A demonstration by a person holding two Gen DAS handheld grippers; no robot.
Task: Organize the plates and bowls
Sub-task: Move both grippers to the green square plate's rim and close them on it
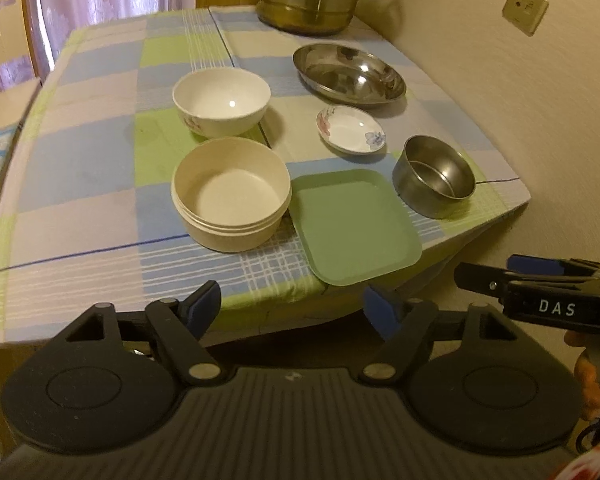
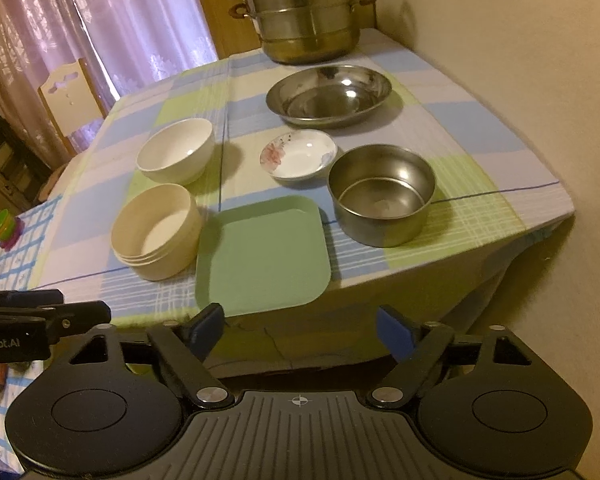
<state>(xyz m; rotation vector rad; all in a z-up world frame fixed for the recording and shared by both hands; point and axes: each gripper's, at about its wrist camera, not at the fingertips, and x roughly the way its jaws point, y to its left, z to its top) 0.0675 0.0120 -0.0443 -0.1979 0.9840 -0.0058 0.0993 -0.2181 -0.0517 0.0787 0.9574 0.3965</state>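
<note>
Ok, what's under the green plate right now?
The green plate lies on the checked tablecloth, its near corner poking past the table edge with nothing under it. Whatever cloth sits beneath its middle is covered. Nothing lies on top of it.

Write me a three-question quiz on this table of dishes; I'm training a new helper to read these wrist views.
1. True or false: the green square plate overhangs the table's near edge.
2. Which dish sits nearest the steamer pot? A) cream ribbed bowl B) wide steel dish C) flowered saucer
3. Fill in: both grippers' jaws stand ____, holding nothing (left gripper, right gripper).

Key: 1 true; 2 B; 3 open.
</note>
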